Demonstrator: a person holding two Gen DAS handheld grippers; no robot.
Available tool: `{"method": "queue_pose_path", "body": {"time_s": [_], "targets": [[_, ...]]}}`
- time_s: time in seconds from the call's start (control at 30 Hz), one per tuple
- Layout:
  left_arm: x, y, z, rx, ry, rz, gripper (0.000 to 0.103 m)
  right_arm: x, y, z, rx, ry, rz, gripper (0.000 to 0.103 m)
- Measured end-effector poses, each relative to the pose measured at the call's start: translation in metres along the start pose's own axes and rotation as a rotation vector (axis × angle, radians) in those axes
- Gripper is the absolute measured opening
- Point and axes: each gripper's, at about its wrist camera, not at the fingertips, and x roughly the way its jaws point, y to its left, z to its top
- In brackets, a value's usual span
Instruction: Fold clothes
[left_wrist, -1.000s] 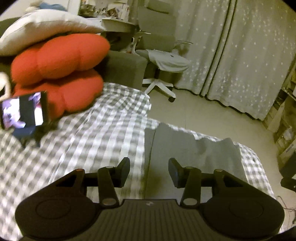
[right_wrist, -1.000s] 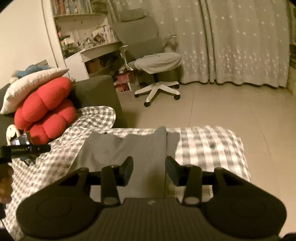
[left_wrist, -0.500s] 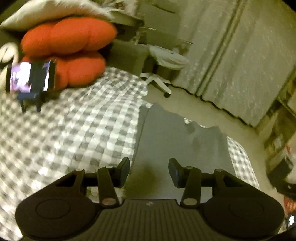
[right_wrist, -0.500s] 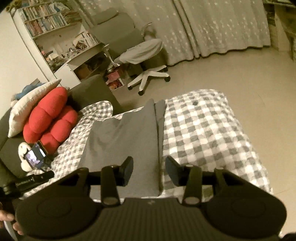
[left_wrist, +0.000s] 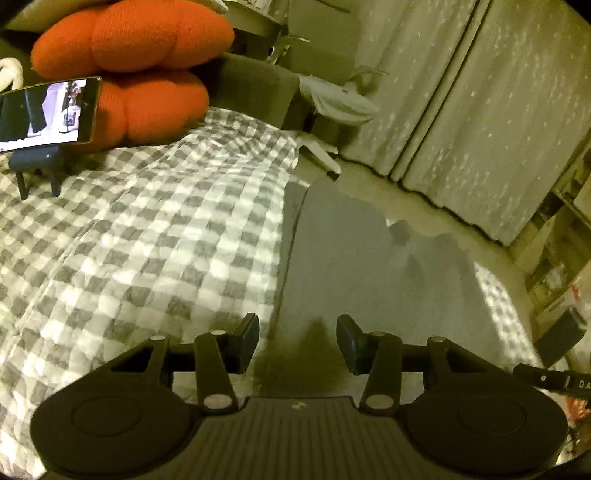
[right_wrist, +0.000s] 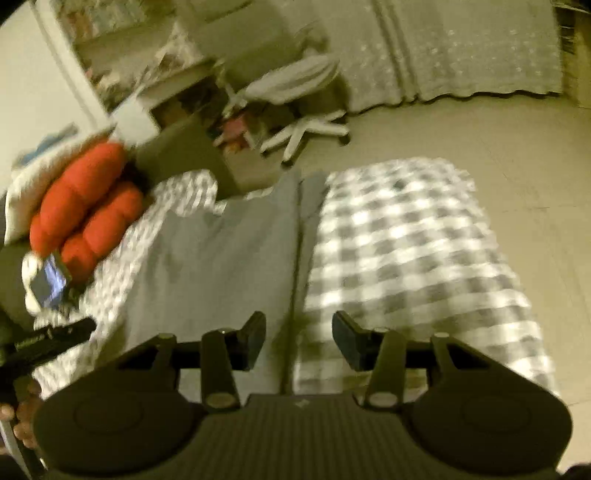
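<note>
Both tongs half wide, holding nothing: left gripper (left_wrist: 297, 341), right gripper (right_wrist: 298, 339). Best to pinch the near edge of the gray shirt (left_wrist: 369, 266) on the checked bed (left_wrist: 147, 240), both sides together.

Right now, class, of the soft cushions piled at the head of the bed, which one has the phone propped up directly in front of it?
The lower red cushion: the phone on its stand overlaps it, while the upper red cushion sits above the phone.

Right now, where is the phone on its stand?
In the left wrist view, the phone stands upper left on the checked blanket, against the red cushions, well left of the grey garment.
</note>
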Motion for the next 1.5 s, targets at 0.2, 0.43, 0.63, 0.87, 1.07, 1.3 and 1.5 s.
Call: {"method": "queue_pose_path", "body": {"time_s": [0.2,0.43,0.63,0.87,1.07,1.3,1.5], "targets": [[0.003,0.008,-0.007,-0.012,0.026,0.003,0.049,0.021,0.017,-0.007,-0.034,0.041,0.007,0.044],[0.008,-0.01,-0.018,0.107,0.054,0.017,0.024,0.037,0.027,-0.011,-0.034,0.078,0.01,0.042],[0.003,-0.003,-0.018,0.089,0.059,-0.005,0.007,0.039,0.03,-0.011,-0.05,0.054,-0.013,0.015],[-0.006,0.001,-0.017,0.063,0.038,-0.018,0.005,0.036,0.03,-0.011,-0.064,0.037,-0.02,0.01],[0.003,0.002,-0.019,0.097,0.046,0.004,0.01,0.037,0.03,-0.011,-0.07,0.034,-0.028,0.01],[-0.01,0.009,-0.015,0.061,0.016,-0.031,0.017,0.035,0.028,-0.009,-0.004,0.03,-0.041,0.019],[-0.001,0.002,-0.009,0.112,0.048,-0.026,0.035,0.017,0.034,-0.015,-0.025,0.009,-0.022,0.036]]}}
